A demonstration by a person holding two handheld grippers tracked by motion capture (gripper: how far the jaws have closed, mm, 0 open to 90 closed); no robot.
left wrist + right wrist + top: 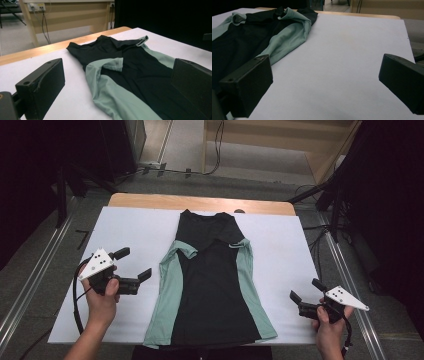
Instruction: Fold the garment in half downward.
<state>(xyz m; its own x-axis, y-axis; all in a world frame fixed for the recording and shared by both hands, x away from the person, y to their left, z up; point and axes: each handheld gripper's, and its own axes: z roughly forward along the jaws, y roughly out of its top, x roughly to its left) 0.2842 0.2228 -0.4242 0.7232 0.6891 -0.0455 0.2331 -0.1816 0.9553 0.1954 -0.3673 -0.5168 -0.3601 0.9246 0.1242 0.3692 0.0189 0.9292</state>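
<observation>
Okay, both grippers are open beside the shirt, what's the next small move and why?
Probably bring the left gripper in to the shirt's green side edge and close on it. Both sleeves are already folded in over the black front, the shirt lies flat on the white table, and the left jaws, open, point at that edge. The right gripper sits farther off.

The table (280,208) is wood, with a big white sheet (135,235) over most of it — a bare strip shows at 12 o'clock. A black and green shirt (210,280) lies flat in the middle, collar toward 12, hem at 6.
</observation>
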